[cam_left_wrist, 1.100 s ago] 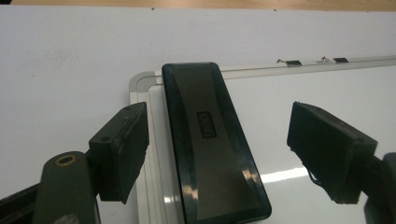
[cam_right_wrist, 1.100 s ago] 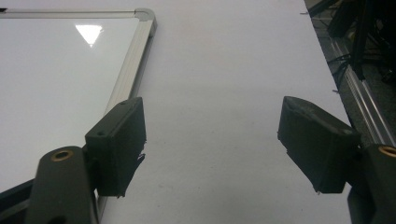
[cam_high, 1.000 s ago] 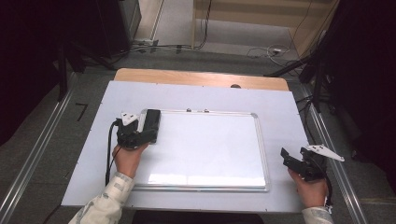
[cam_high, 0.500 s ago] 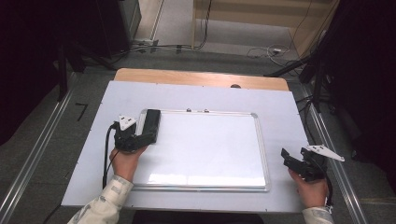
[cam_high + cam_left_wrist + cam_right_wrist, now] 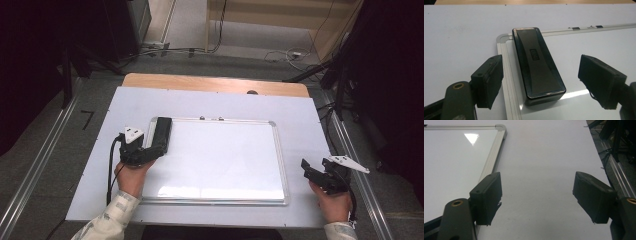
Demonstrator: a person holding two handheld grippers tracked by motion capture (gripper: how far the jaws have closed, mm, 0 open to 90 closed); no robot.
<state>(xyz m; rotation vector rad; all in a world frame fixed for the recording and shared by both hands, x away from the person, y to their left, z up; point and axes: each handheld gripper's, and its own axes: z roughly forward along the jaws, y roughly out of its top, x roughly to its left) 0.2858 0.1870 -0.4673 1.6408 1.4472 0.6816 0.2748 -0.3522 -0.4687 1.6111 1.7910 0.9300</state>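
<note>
The black eraser [image 5: 537, 65] lay at the whiteboard's [image 5: 220, 160] ten o'clock corner, between the left gripper's [image 5: 540, 83] wide-spread jaws, untouched. The right gripper [image 5: 537, 200] gaped wide at four o'clock over bare table [image 5: 544, 157], as its own view showed.

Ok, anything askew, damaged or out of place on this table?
Nothing much: the black rectangular eraser lies at the white framed whiteboard's near-left corner, overlapping its frame, between the open left claw.

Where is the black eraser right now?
In the high view, the black eraser lies on the whiteboard's far left corner, just ahead of the open left gripper.
</note>
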